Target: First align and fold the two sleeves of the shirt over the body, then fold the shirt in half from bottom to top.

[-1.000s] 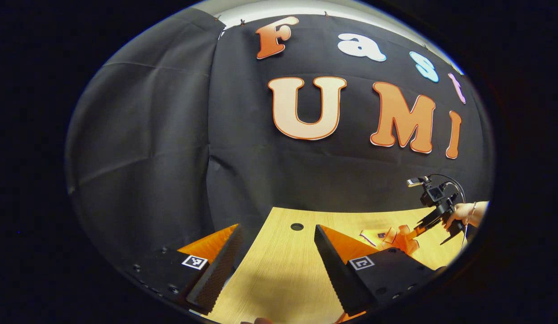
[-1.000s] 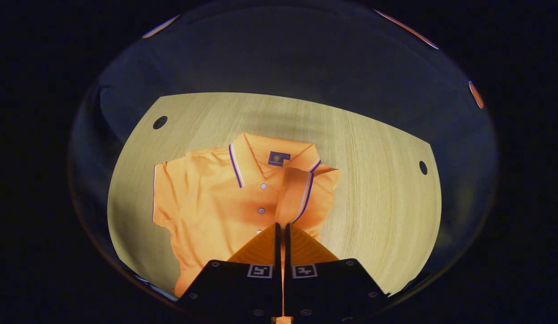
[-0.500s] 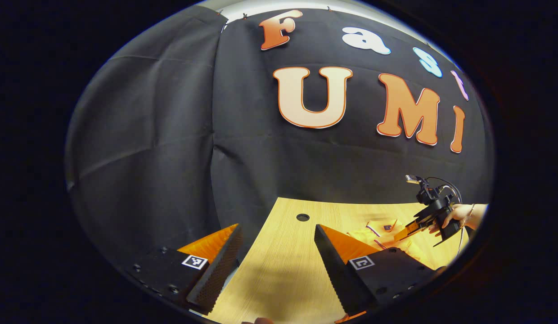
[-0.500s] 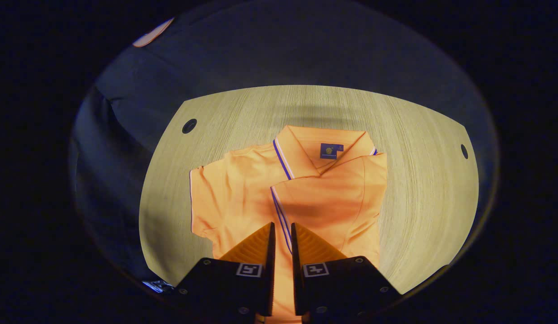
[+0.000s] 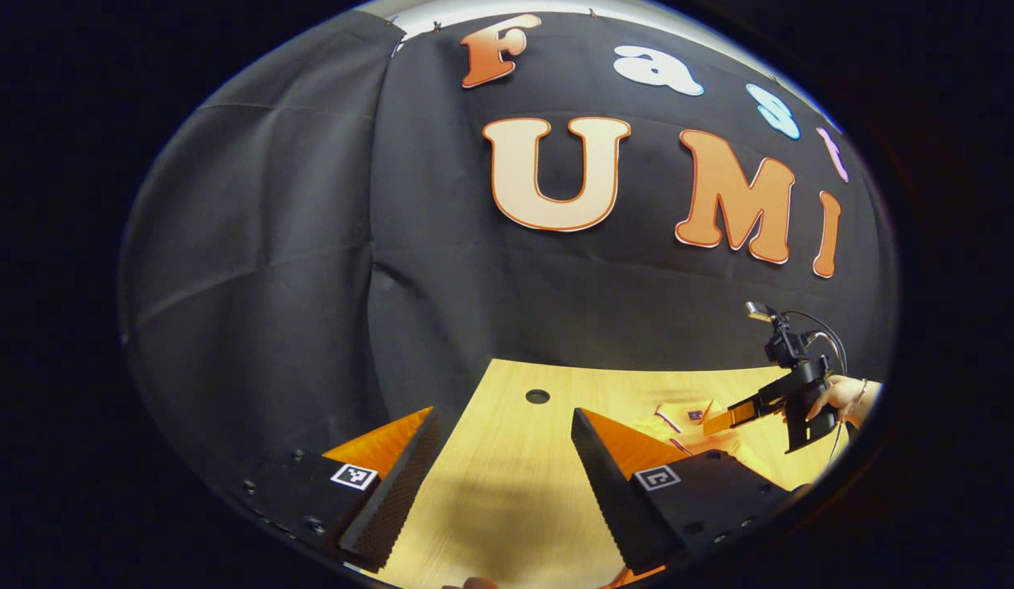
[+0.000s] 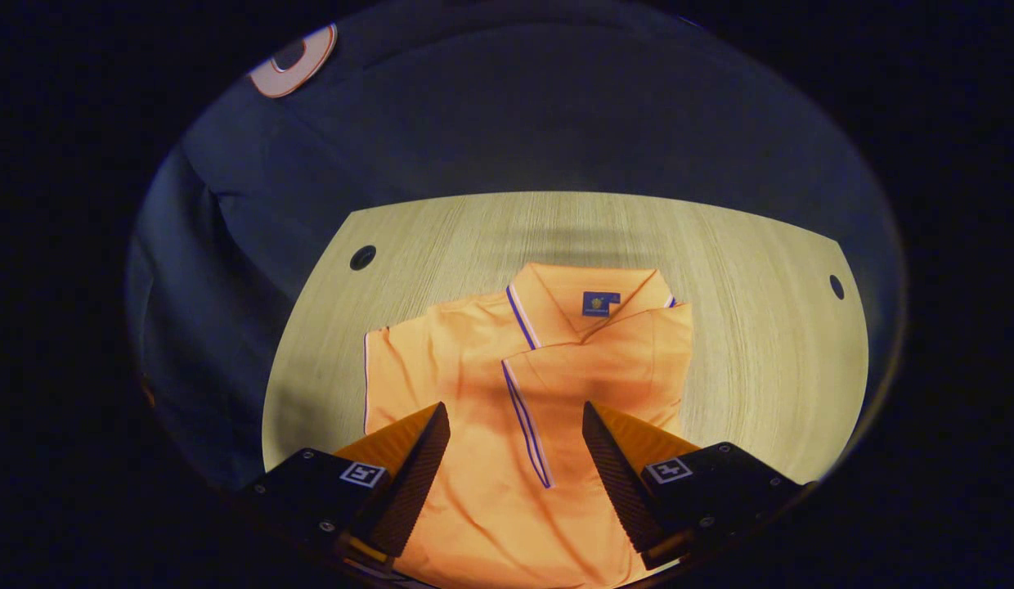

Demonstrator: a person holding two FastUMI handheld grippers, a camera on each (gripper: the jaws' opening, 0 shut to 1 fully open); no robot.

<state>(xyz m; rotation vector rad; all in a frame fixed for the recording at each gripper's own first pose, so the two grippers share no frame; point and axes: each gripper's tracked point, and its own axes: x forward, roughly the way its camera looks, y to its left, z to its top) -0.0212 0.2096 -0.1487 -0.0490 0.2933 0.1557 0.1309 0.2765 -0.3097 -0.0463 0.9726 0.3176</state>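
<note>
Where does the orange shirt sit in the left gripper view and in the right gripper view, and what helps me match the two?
Left gripper view: the orange shirt is small at lower right on the table, below the right gripper.
Right gripper view: the shirt lies centre-low, collar far, one sleeve folded over the body.
Shared landmark: the round hole in the tabletop.

An orange polo shirt lies flat on the wooden surface, collar at the far end with a dark label inside. One sleeve is folded over the body, its striped cuff running down the middle. The other sleeve lies spread out to the side. The shirt also shows in the left gripper view.
</note>
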